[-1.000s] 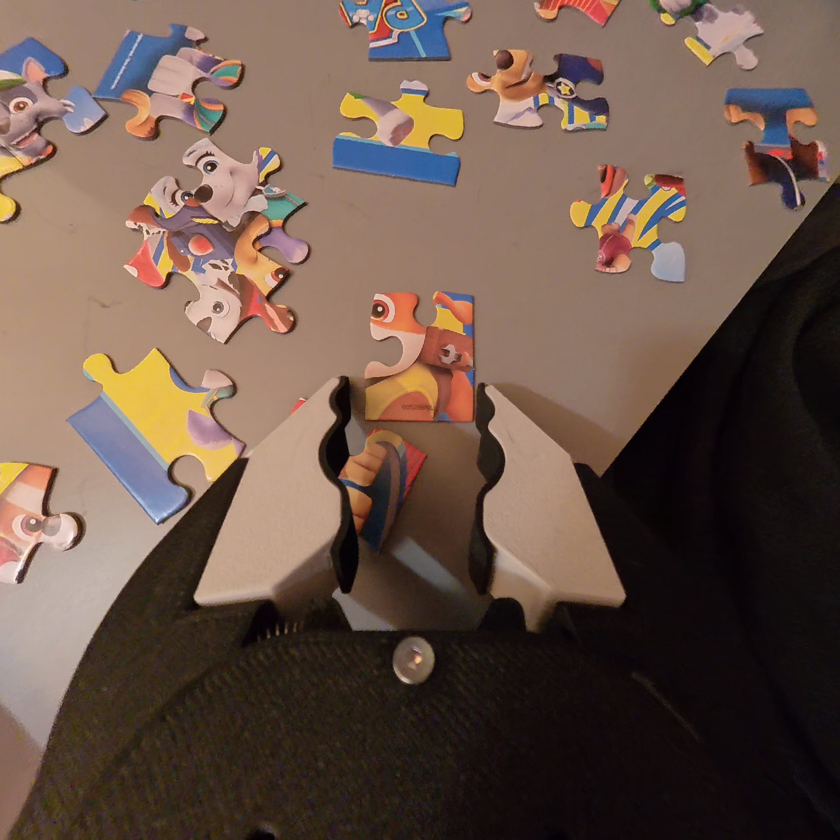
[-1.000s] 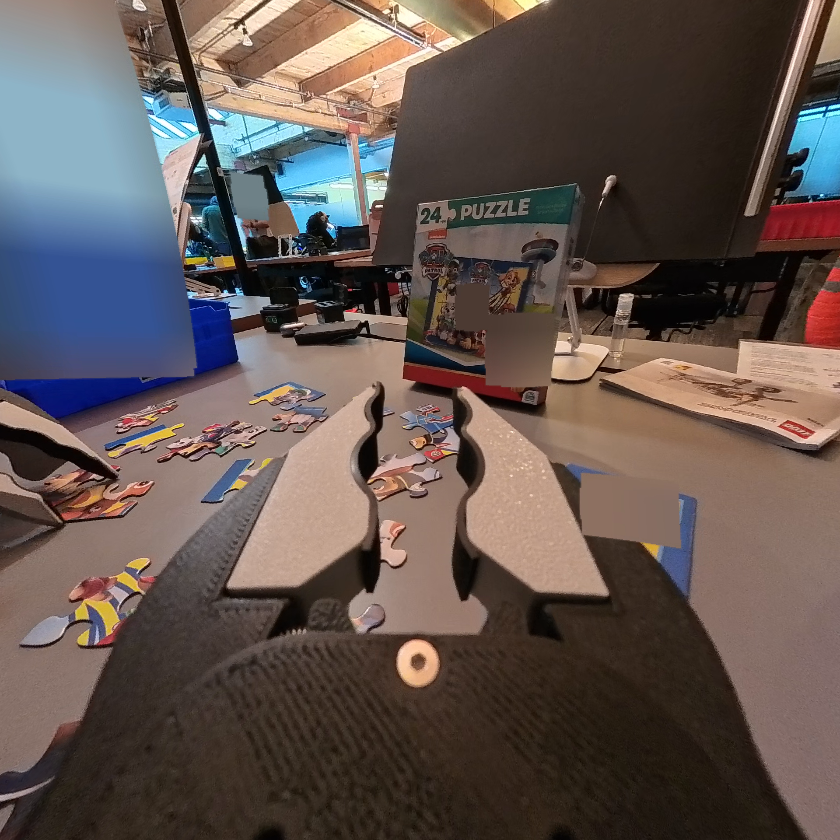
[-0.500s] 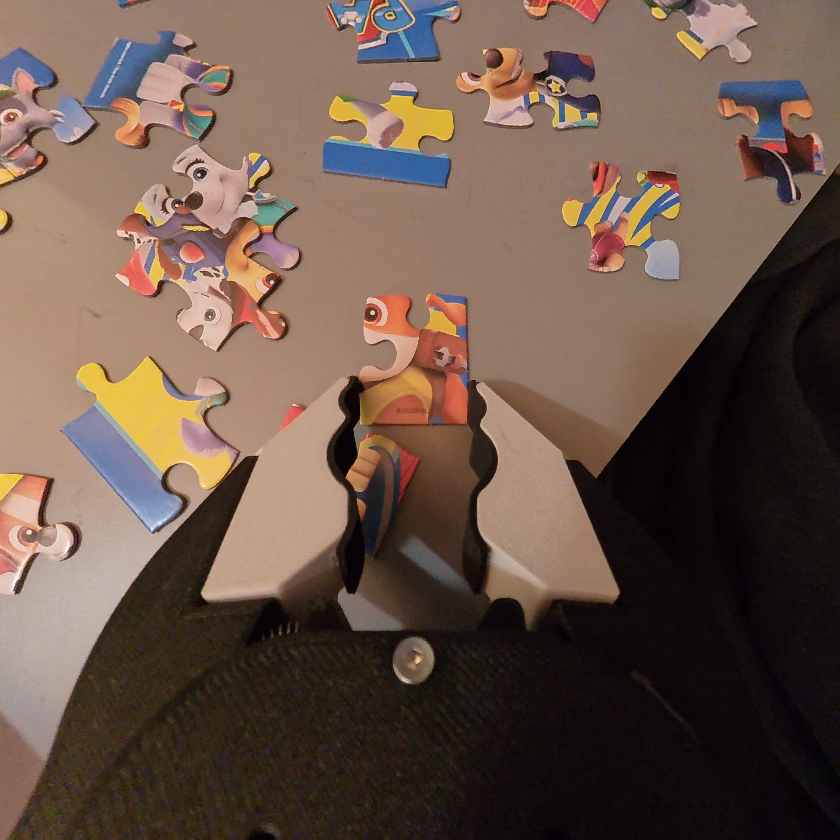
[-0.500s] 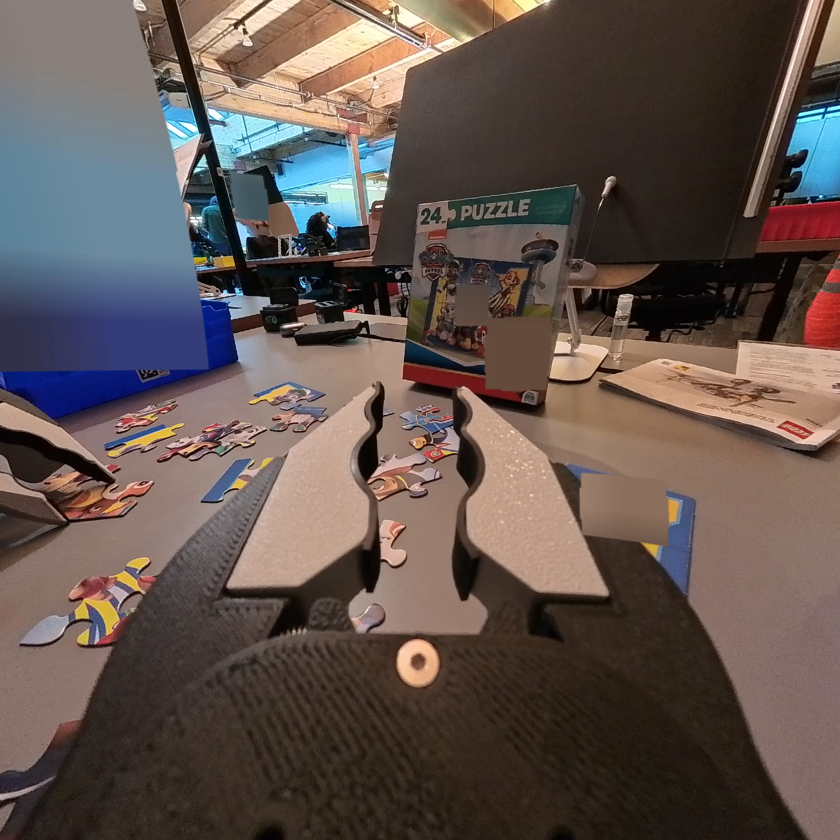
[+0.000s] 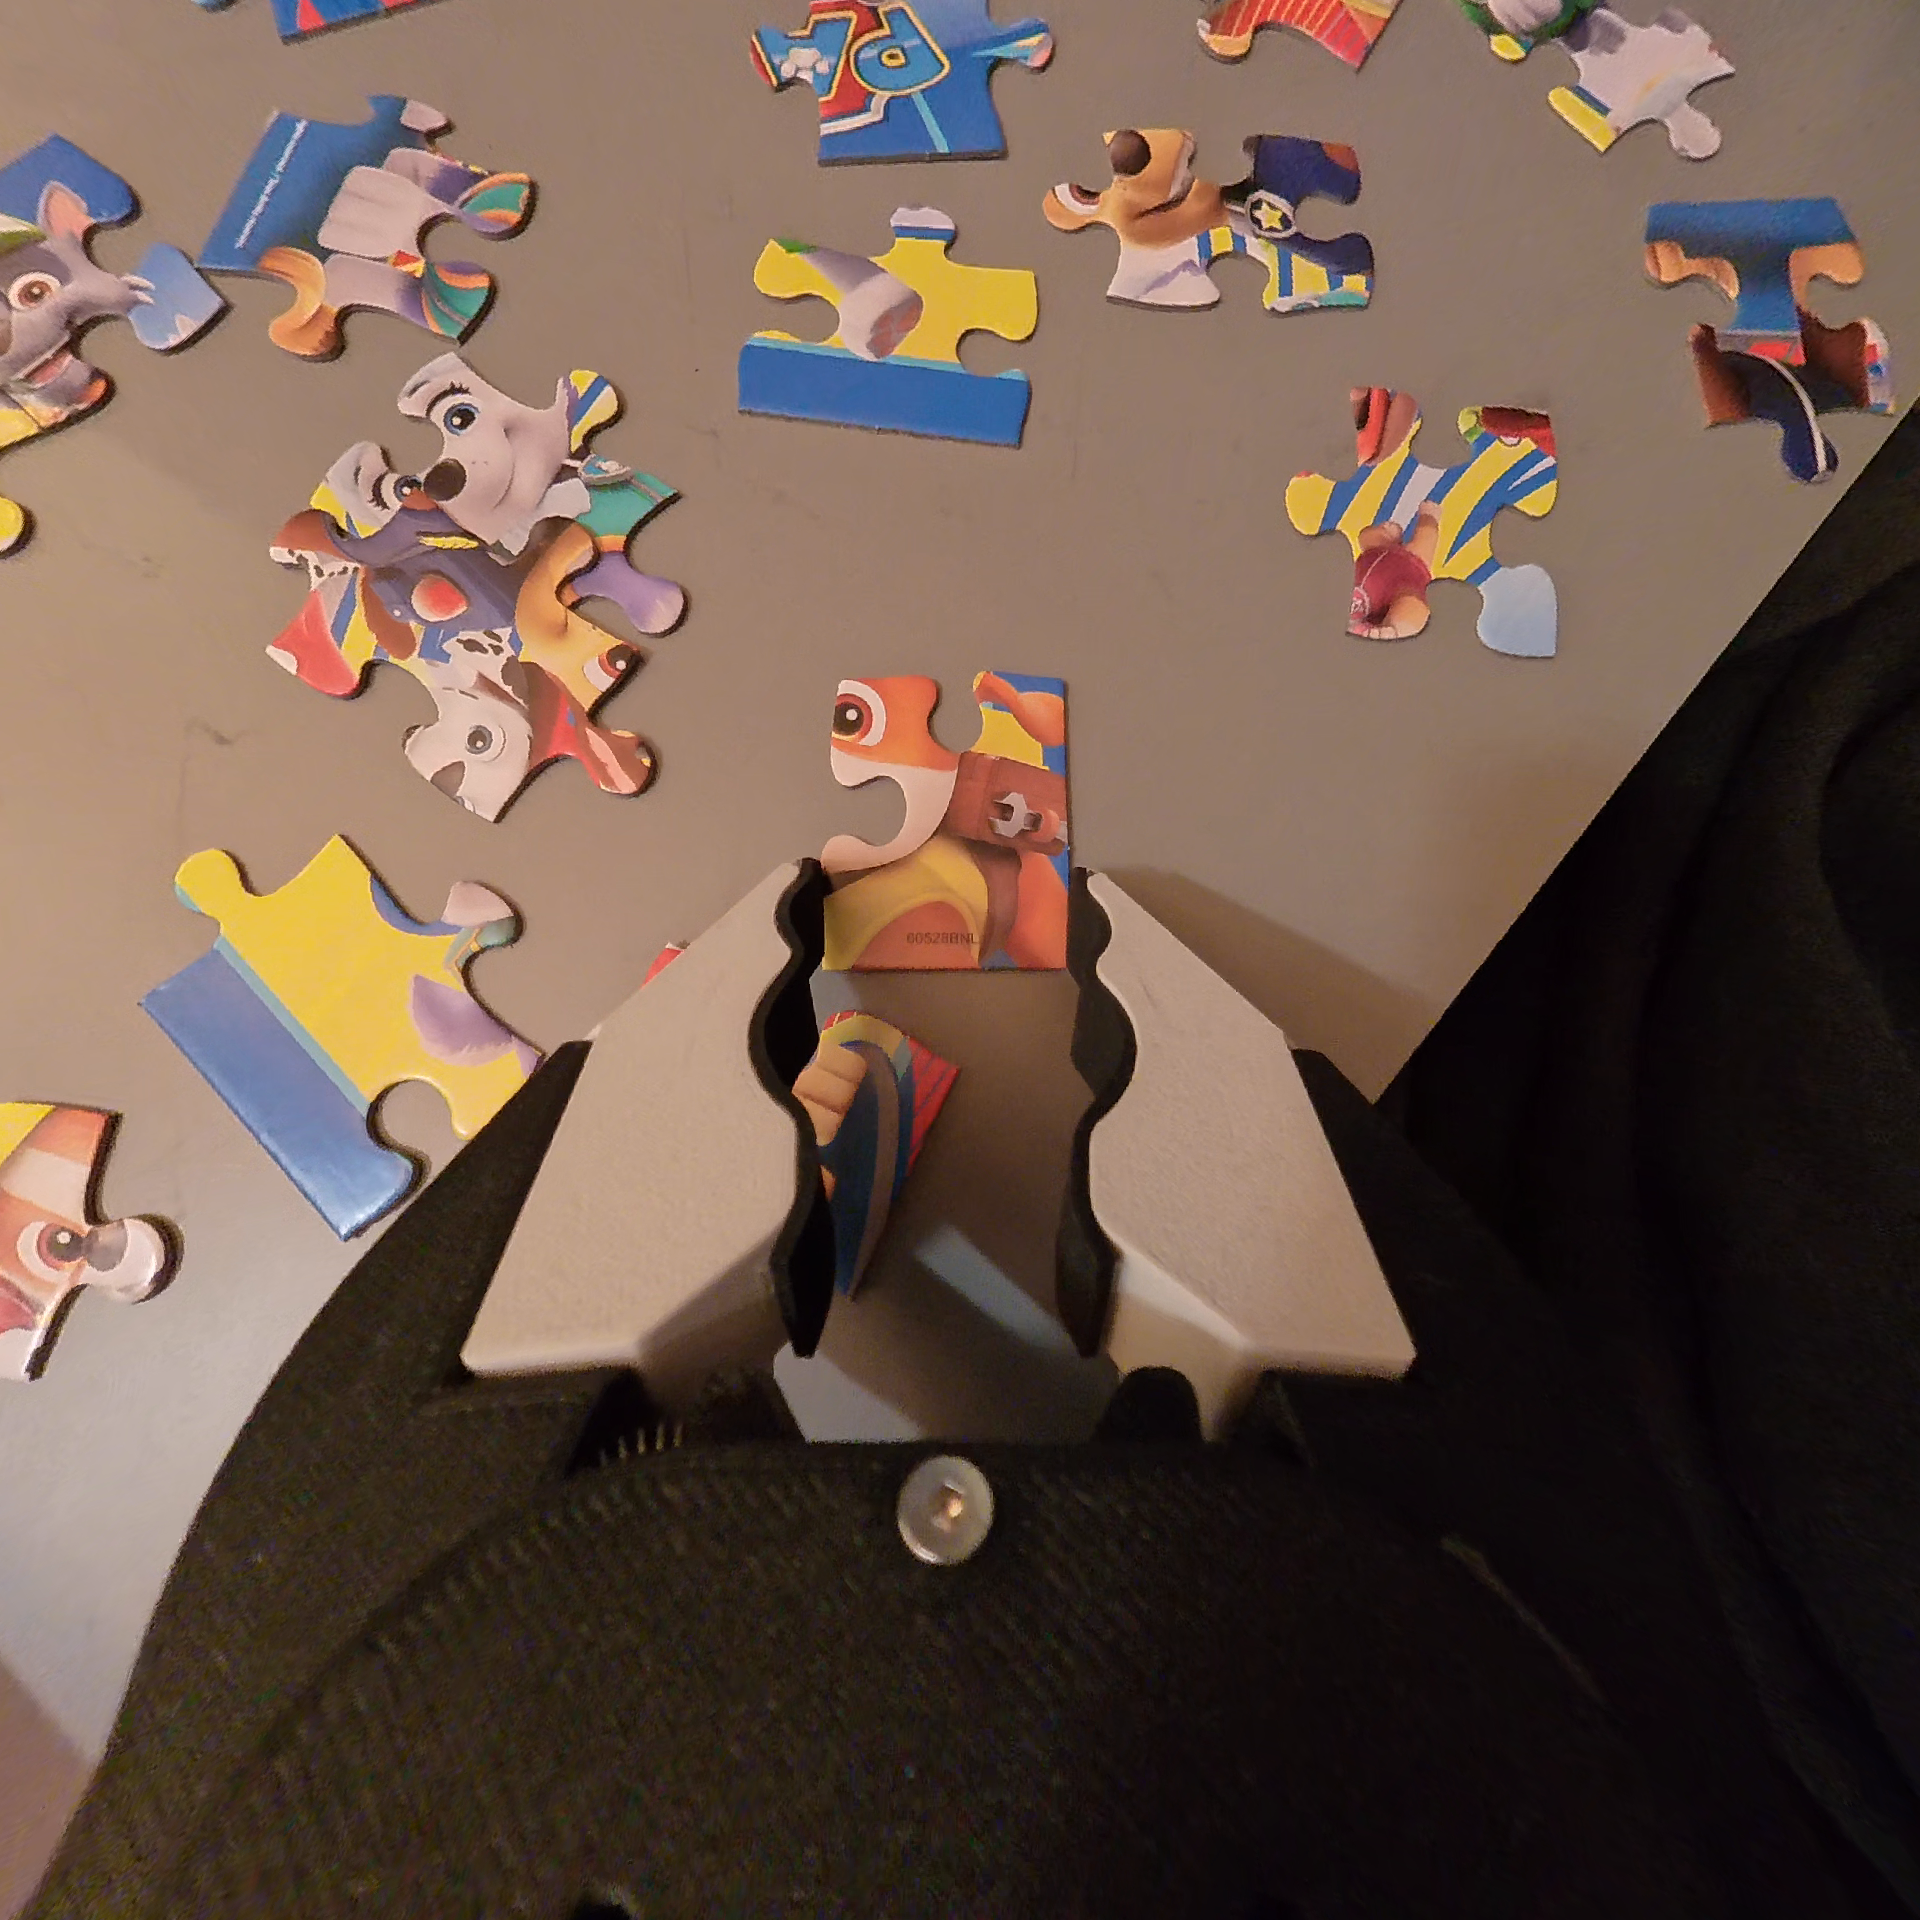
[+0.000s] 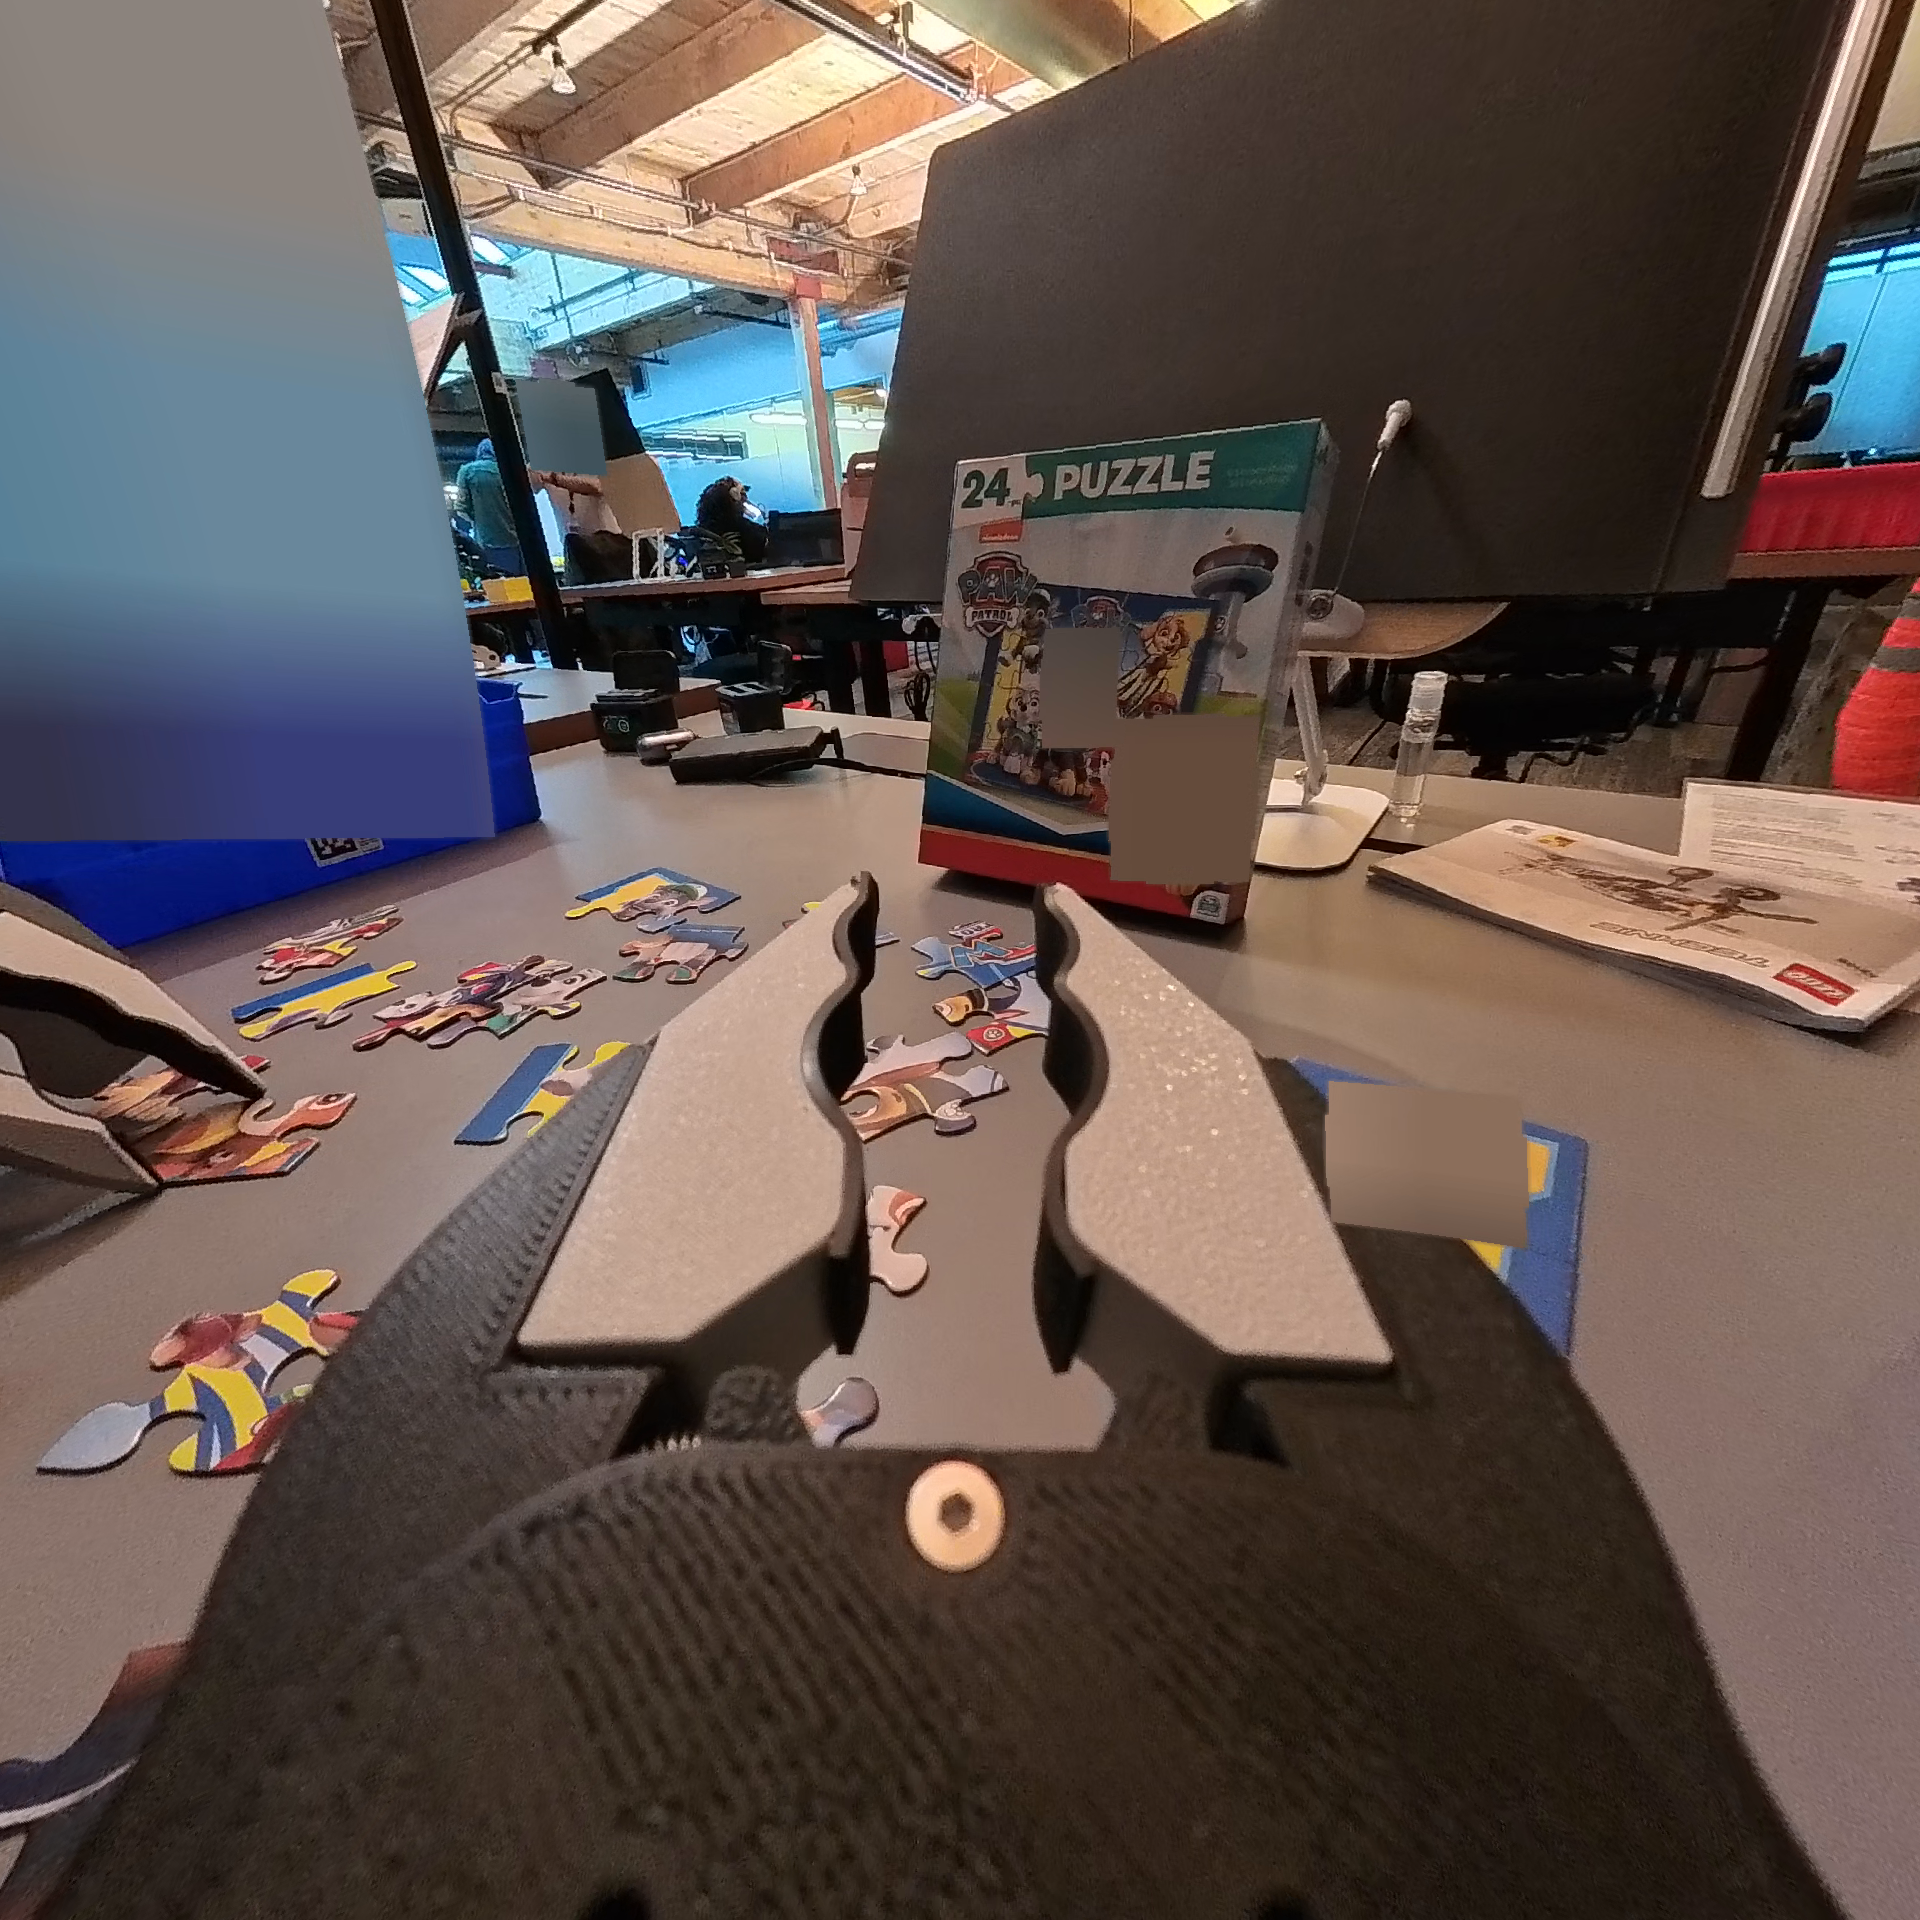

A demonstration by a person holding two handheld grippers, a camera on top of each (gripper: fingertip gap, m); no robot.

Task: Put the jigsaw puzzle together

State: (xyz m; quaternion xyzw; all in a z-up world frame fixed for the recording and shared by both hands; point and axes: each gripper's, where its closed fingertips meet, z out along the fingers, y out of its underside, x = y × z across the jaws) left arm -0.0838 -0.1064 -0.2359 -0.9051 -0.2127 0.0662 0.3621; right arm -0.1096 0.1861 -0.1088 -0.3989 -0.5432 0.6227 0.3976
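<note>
Only your left wrist view looks straight down: your left gripper (image 5: pixel 945 883) brackets the orange puppy corner piece (image 5: pixel 951 821) flat on the grey table (image 5: pixel 1195 582). Its left edge meets the left fingertip; a thin gap shows at the right, so nothing is clamped. Only the right wrist view shows the upright puzzle box (image 6: pixel 1122 665), contents hidden. In front of that box, your right gripper (image 6: pixel 951 899) hovers parted and bare over loose pieces.
</note>
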